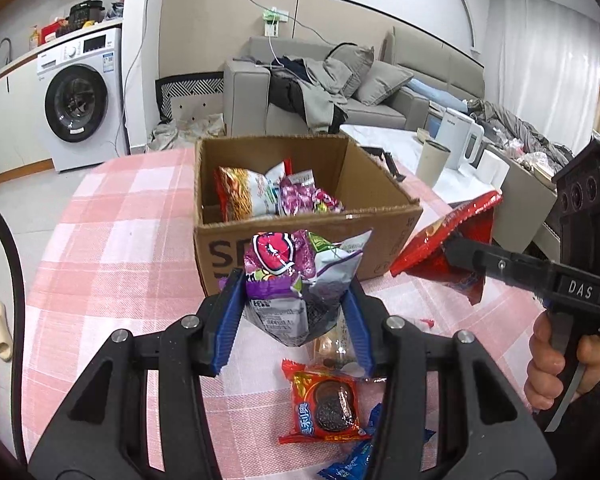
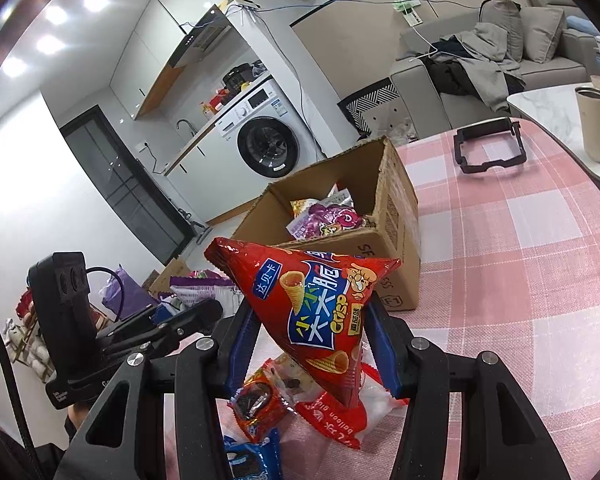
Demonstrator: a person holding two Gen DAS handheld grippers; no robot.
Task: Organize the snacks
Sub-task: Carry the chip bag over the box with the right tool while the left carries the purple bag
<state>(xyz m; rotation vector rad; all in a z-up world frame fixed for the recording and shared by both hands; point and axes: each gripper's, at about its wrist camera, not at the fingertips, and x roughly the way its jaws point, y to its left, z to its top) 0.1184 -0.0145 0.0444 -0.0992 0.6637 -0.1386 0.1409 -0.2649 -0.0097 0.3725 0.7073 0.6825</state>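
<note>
The cardboard box [image 1: 300, 216] sits open on the pink checked tabletop [image 1: 112, 216], and there's already stuff in it: an orange-and-white snack bag [image 1: 248, 196] leaning on the left and a purple bag [image 1: 300, 198] beside it. Whatever's lower down in the box is hidden by its front wall.

The left claw [image 1: 296, 312] is clamped on a crumpled purple-and-silver bag [image 1: 296, 280], held up in the air just in front of the box. The right claw [image 2: 312, 344] is pinching a red cone-crisp bag [image 2: 316, 308] by its lower corner, also off the tabletop, near the box's right corner.

Still lying on the tabletop under the claws: a red cookie pack [image 1: 324, 404], a blue pack [image 1: 352, 460] cut off at the bottom edge, and a red-and-white wrapper [image 2: 336, 420] mostly covered by the crisp bag. Something clear-wrapped behind the left claw is too blocked to make out.

Further back there's a black frame thing [image 2: 488, 148] on the cloth, a beige cup [image 2: 594, 124] on a white side table [image 2: 548, 100], plus a sofa [image 1: 380, 92] and washing machine [image 1: 80, 96].
</note>
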